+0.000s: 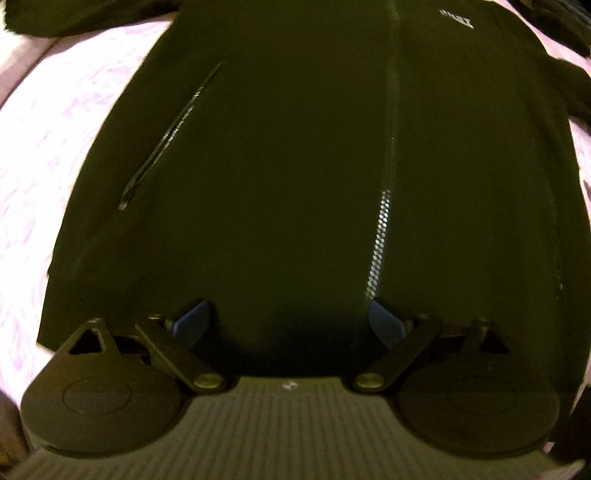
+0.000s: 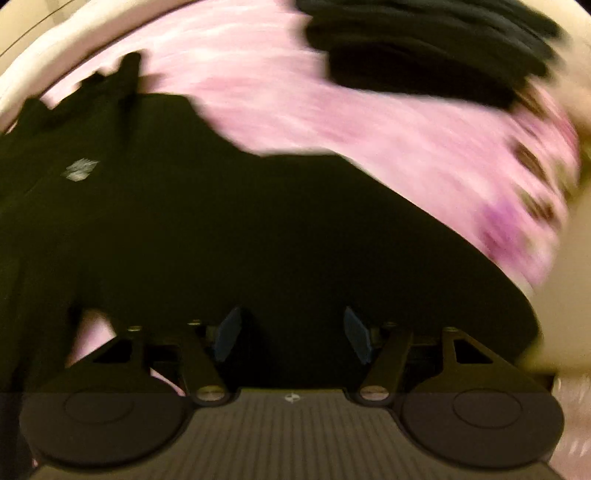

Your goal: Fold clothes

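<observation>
Pink patterned bedding [image 1: 55, 147] carries a black zip jacket [image 1: 295, 166]; left gripper [image 1: 288, 323] and right gripper [image 2: 291, 332] hover over it, jaws apart, empty.

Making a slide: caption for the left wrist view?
Open left claw above a dark zip-front jacket spread flat on pink bedding.

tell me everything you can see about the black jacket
The black jacket lies spread flat, front up, on a pink patterned cover. It looks like soft matte fabric. A closed centre zipper runs its length, a slanted zipped pocket sits on one side, and a small pale logo marks the chest. A sleeve extends sideways. Both open grippers are above it near the hem; neither grips it.
</observation>
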The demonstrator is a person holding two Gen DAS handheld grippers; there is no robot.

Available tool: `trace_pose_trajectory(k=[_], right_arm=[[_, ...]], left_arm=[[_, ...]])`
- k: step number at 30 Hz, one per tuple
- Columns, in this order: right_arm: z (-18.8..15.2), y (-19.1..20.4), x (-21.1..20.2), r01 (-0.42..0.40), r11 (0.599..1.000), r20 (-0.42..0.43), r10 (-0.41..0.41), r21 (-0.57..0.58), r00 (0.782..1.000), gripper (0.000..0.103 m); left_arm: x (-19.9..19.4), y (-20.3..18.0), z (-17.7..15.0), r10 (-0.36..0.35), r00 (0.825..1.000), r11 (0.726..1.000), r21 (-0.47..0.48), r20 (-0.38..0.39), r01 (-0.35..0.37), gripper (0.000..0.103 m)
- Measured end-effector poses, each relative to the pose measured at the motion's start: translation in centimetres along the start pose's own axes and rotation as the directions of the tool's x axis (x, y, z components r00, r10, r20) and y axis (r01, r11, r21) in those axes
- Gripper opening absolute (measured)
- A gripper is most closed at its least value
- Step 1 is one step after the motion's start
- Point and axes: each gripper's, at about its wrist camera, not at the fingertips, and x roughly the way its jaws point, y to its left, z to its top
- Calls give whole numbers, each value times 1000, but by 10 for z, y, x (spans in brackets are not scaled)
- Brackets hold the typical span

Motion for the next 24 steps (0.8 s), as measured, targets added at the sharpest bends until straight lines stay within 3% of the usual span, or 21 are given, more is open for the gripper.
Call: trace_pose_trajectory(k=[2,8,12,15,20,24], right_arm=[[-12,-18,-12,44,997,-1,-44,58,999,62],[-43,-12,-66,3,990,82,-15,139,997,65],[-70,50,-100,-89,993,139,78,82,987,70],[-107,102,-126,-165,986,135,160,27,978,70],[-171,188,-172,-281,959,28,282,-44,959,70],[-202,238,-211,-330,937,-48,327,-117,944,76]], left_arm=[[-9,-1,-8,-3,1000,1000,-10,18,3,91],[-30,-11,-37,-23,997,998,66,79,17,91],[-29,-19,-61,-42,994,996,89,104,33,91],[-55,-6,-87,-55,986,997,59,160,46,91],[-119,27,-128,-15,967,999,34,256,7,93],[-161,47,-158,42,957,999,-24,287,-36,96]])
